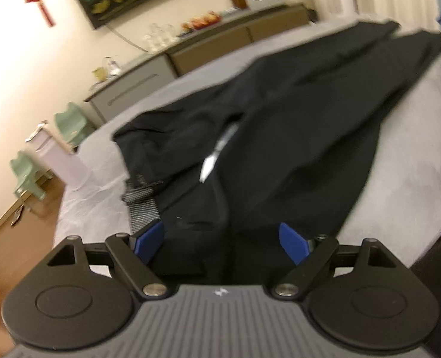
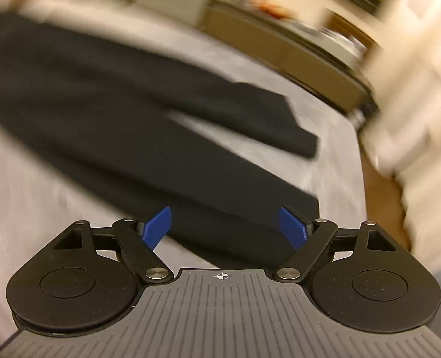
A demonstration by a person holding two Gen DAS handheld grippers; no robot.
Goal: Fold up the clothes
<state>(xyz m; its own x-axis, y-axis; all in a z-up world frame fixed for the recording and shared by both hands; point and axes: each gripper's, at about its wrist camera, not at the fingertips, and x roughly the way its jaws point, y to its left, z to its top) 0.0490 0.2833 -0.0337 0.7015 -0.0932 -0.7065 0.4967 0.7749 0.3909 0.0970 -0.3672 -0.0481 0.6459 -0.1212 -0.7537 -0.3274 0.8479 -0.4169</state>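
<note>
A pair of black trousers [image 1: 280,113] lies spread along a grey bed [image 1: 414,149], waist end near me, both legs running away to the upper right. A grey striped lining [image 1: 142,205] shows at the waist and a white tag [image 1: 208,168] lies on the cloth. My left gripper [image 1: 221,240] hovers over the waist end, blue pads [image 1: 148,238] wide apart, nothing pinched. In the blurred right wrist view the trousers [image 2: 131,119] show their two leg ends. My right gripper [image 2: 224,228] stands open above the nearer leg end, holding nothing.
A long low cabinet [image 1: 208,44] with glasses and snacks runs behind the bed. Two green stools [image 1: 71,125] and a white bin [image 1: 62,161] stand on the wooden floor [image 1: 17,250] at the left. In the right wrist view the bed's edge [image 2: 348,179] meets floor at the right.
</note>
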